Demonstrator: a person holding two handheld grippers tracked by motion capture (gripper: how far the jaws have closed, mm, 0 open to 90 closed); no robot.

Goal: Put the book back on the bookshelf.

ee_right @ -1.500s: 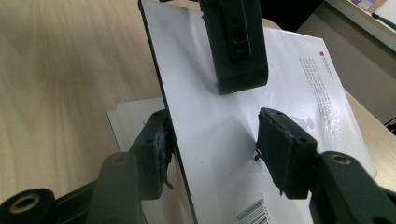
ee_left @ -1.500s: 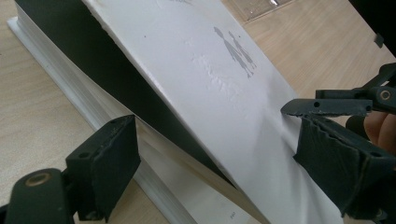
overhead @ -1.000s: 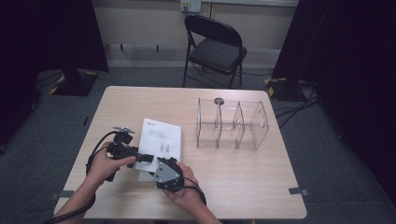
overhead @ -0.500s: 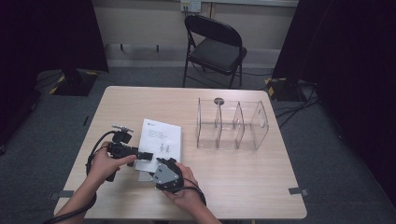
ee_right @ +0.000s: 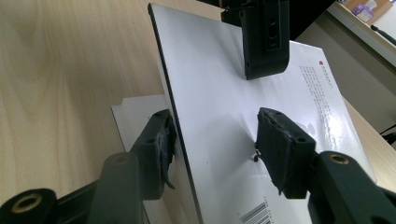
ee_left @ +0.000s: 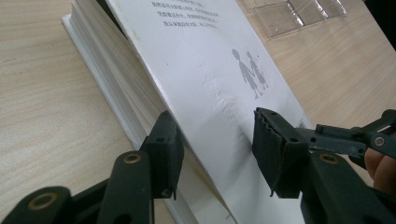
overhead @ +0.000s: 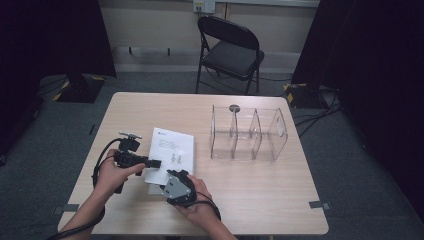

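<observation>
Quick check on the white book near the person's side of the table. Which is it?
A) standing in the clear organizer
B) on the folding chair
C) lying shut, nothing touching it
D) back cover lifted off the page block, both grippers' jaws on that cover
D: in the right gripper view the cover stands raised off the pages, with the right gripper clamped on it and the left gripper clamped on its edge.

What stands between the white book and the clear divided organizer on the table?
Nothing visible. Bare table top lies between the white book and the clear divided organizer. Both tools, the left tool and the right tool, are at the book's near end, away from that gap.
</observation>
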